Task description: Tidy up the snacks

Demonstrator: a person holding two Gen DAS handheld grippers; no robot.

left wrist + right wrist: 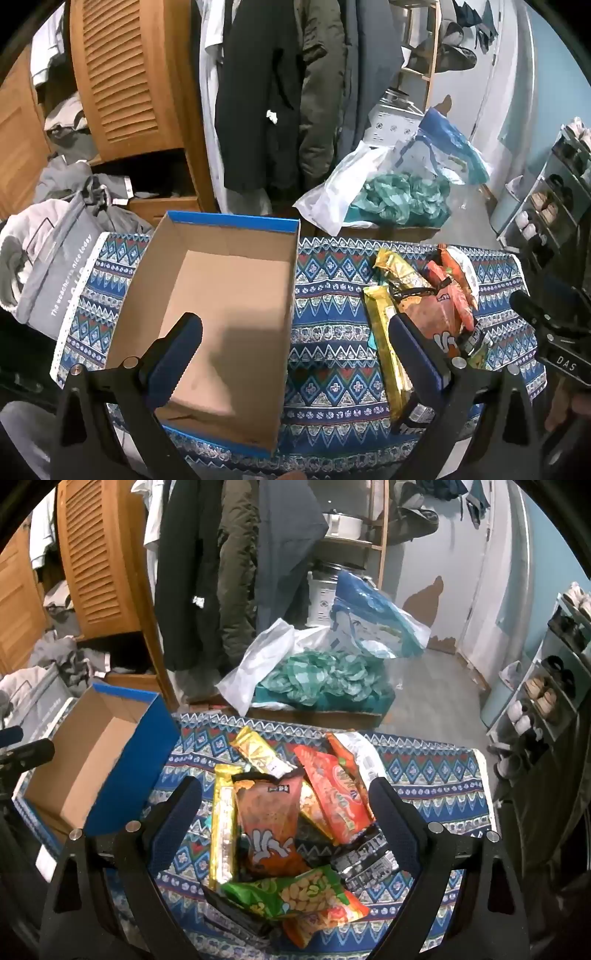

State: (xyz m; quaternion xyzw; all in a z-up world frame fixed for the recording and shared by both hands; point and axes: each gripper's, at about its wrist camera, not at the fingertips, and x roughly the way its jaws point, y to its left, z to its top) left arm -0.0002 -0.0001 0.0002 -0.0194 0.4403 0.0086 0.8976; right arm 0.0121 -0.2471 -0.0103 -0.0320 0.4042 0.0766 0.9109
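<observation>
Left gripper [295, 350] hovers over the patterned tabletop [332, 280], jaws wide apart and holding nothing, one finger above the empty cardboard box [221, 295] at the left edge. Right gripper [284, 812] hangs above the snack pile [295, 812] near the tabletop's right side, jaws spread too, straddling the orange bag [269, 823], gold bar [223, 823] and green peanut packet [295, 890].

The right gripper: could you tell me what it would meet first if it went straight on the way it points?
Most likely the brown snack bag atop the snack pile, centred between the open right gripper's fingers; depth is uncertain.
</observation>
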